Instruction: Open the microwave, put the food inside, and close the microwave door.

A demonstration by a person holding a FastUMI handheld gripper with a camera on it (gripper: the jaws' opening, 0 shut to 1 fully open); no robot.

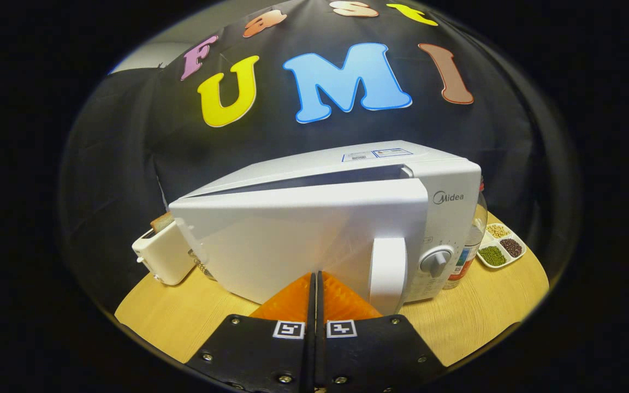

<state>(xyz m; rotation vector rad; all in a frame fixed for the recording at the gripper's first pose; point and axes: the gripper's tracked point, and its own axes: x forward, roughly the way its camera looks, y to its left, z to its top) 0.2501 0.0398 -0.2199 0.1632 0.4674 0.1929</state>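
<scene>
White plastic takes up most of what I see: the microwave (347, 218) stands on the wooden table (473, 316), its door (292, 245) swung partly ajar, with a dark gap along the top edge. My fingers (315, 286) are pressed together with nothing between them, tips right at the lower door face, just left of the handle (387, 273). I judge this either the last push to close the door or an early pull open; the cavity is hidden, so I cannot tell whether food is inside. If closing, the next move calls for a steady forward push. A toaster (164, 256) sits left, a sectioned dish (503, 245) right, a jar (470, 240) half hidden behind the microwave.
</scene>
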